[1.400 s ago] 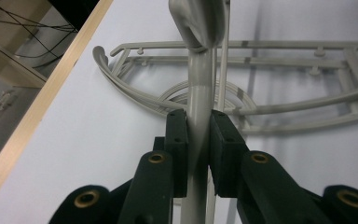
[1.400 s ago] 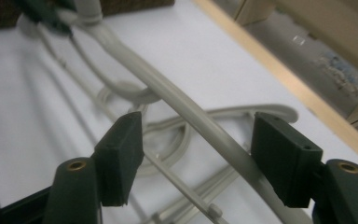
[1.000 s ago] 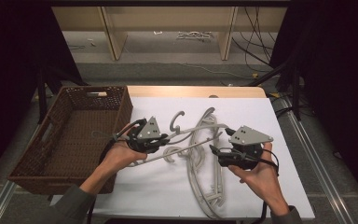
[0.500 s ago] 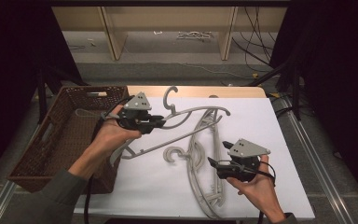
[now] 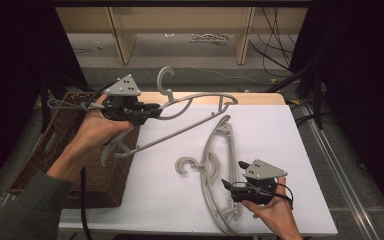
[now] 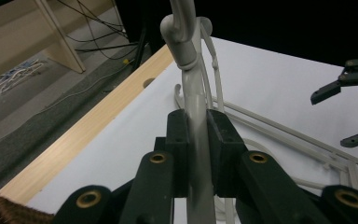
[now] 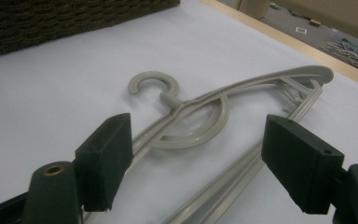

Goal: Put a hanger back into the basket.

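Jaws of the left gripper [image 5: 147, 111], clamped on one hanger [image 5: 180, 112], have carried it up off the bench toward the basket [image 5: 40, 165], probably for dropping in, while the right gripper [image 5: 230, 186] waits, jaws apart, over the second hanger [image 5: 215, 165] at the bench's near edge.

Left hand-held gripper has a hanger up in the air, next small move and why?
Probably swing the left hand-held gripper further left and lower the lifted hanger into the wicker basket. Its jaws are clamped on the hanger's arm, the hanger hangs clear of the white table, and one end already overhangs the basket. The second hanger lies flat before the open right hand-held gripper.
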